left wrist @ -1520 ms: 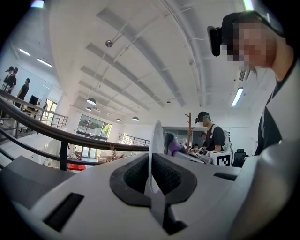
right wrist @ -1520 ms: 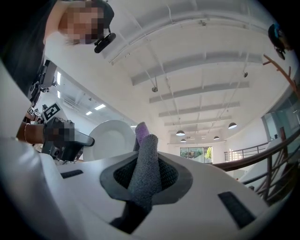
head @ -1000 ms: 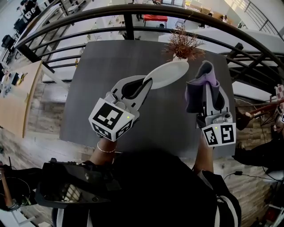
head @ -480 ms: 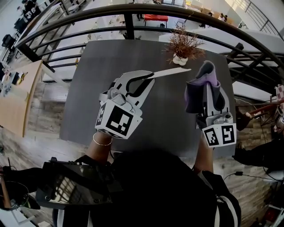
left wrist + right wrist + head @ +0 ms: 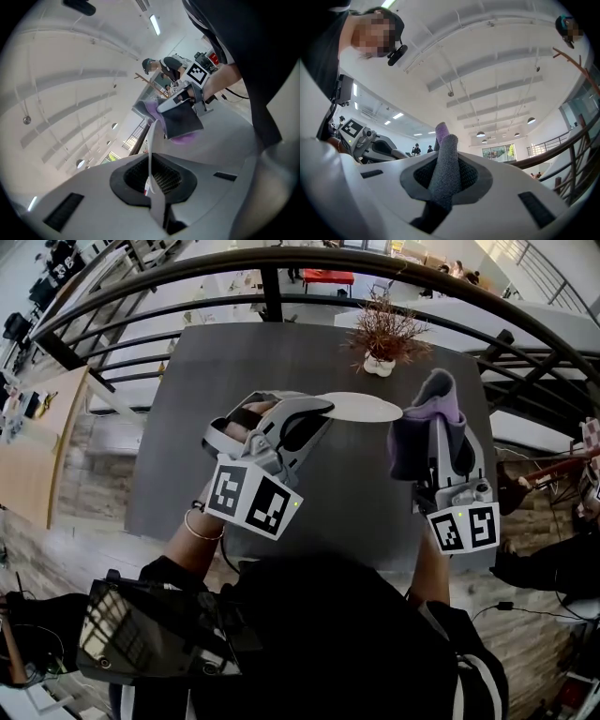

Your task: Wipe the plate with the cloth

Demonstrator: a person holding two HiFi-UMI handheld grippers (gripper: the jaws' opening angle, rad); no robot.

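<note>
Left gripper is clamping the plate by its near rim: jaws are nearly together, with only the thin white rim sitting between the pads. Left gripper view is showing the plate edge-on, running up from the jaws as a narrow white line toward the cloth. Head view is showing the plate lying roughly flat, hanging in the air above the dark table. Plate is sticking out to the right of the left gripper, toward the other hand.

Right gripper is gripping the cloth, jaws pressing on a folded wad of it. Right gripper view is showing the cloth as a grey roll standing up between the jaws, with a purple tip poking out behind it. In the head view the cloth is showing grey on the side facing the plate and purple at the top, bunching past the jaw tips.

Plate's far rim is sitting right at the cloth's edge; can't tell whether they are touching or just beside each other. Both grippers are hovering over the near half of the table. Marker cube on the left one and marker cube on the right one are facing the camera. Potted plant is standing at the table's far edge, well apart from both grippers, with a dark railing curving behind it.
</note>
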